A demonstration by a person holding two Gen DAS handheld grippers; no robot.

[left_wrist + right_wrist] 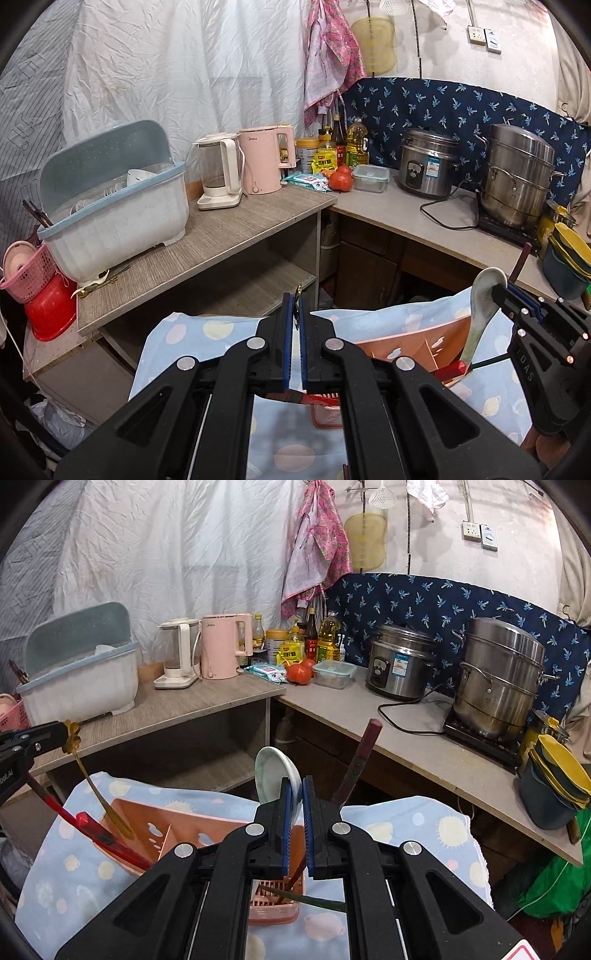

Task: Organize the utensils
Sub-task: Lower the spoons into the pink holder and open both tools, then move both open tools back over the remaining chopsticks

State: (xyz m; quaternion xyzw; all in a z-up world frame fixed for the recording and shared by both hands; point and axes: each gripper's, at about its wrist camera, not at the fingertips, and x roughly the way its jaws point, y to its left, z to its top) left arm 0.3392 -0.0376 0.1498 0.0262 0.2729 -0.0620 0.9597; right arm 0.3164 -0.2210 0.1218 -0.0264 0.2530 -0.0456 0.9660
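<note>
The left gripper [294, 314] has its blue-padded fingers nearly closed on the flower-shaped end of a gold spoon [99, 797], whose bowl hangs down into the pink utensil caddy [177, 823], likely so it drops in upright. The right gripper [297, 794] pinches a white ceramic soup spoon [275, 775] by the neck below its bowl, fingers drawn in tight against it, bowl up and handle pointing down toward the same caddy; gripping high keeps the handle free to slide in. The caddy sits on a blue cloth with pale spots [406, 834], which covers the low surface in front of the counter [388, 720]. A red chopstick [74, 819] and a dark maroon chopstick [360, 760] already lean in it. Both spoons look about to be lowered in.
</note>
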